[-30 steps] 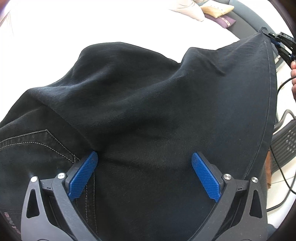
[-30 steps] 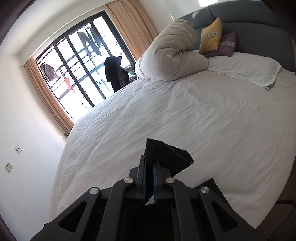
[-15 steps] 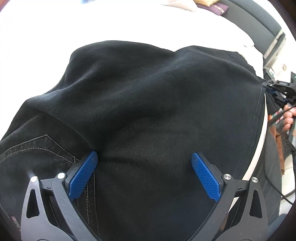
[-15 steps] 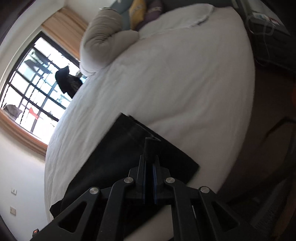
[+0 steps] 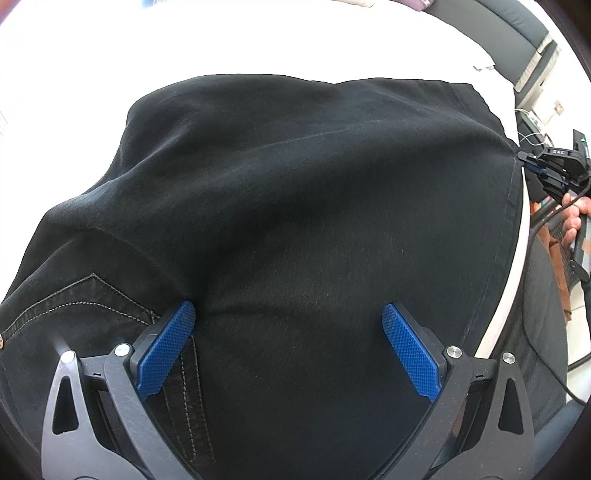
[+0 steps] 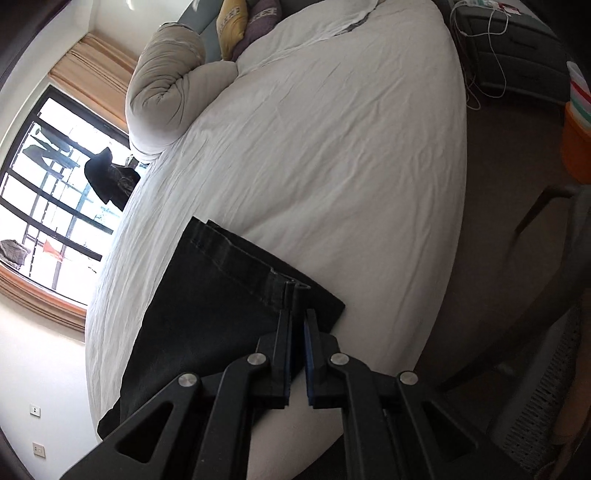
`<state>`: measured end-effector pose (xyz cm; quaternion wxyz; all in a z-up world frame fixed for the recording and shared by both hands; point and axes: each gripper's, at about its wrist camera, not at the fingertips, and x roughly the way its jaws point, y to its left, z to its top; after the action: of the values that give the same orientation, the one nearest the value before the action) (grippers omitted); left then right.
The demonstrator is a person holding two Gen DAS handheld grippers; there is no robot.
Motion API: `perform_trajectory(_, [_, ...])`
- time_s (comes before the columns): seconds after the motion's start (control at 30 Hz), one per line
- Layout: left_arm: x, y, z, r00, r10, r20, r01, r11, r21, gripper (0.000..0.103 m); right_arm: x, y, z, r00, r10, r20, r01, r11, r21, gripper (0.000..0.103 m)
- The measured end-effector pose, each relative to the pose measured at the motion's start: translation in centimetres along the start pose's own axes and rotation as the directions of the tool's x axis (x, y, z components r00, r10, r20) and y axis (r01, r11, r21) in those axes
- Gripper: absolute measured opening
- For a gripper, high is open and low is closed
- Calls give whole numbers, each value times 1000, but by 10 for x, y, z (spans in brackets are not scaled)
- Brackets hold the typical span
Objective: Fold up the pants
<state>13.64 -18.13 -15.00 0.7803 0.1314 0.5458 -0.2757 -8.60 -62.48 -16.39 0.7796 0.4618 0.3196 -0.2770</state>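
Observation:
The black pants [image 5: 295, 206] lie spread on the white bed, filling the left wrist view; a stitched back pocket [image 5: 74, 306] shows at the lower left. My left gripper [image 5: 288, 339] is open, its blue pads [image 5: 164, 347] resting on the cloth near the pocket. My right gripper [image 6: 297, 317] is shut on the hem [image 6: 295, 291] of the pants leg [image 6: 207, 314], which lies flat near the bed's edge. It also shows in the left wrist view [image 5: 532, 164], at the cloth's far right corner.
The white bed [image 6: 332, 147] carries a rolled duvet [image 6: 166, 88] and cushions [image 6: 240, 26] at its head. A dark nightstand [image 6: 517, 55] with cables stands beside the bed. A window [image 6: 44, 184] is on the left. A chair [image 6: 546, 406] is at the right.
My right gripper has swung down and to the right with the hem, laying the raised leg flat over the bed. The left gripper has stayed open on the cloth.

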Motion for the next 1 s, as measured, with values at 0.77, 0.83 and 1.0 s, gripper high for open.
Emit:
perform_trajectory(0.77, [-37,16,3,989,-95,117,110,985,-129,103,7,-4,0,996,-94,4,94,995,-21,5])
perform_trajectory(0.83, [-33,15,3,988,-88,126,103,988,-116,103,8,-5,0,995,-101,-1,101,994,-32,5])
perform_trajectory(1.0, [-44,20,3,985,-90,150,110,985,-132,103,-8,-1,6,969,-248,23,249,967,-53,29])
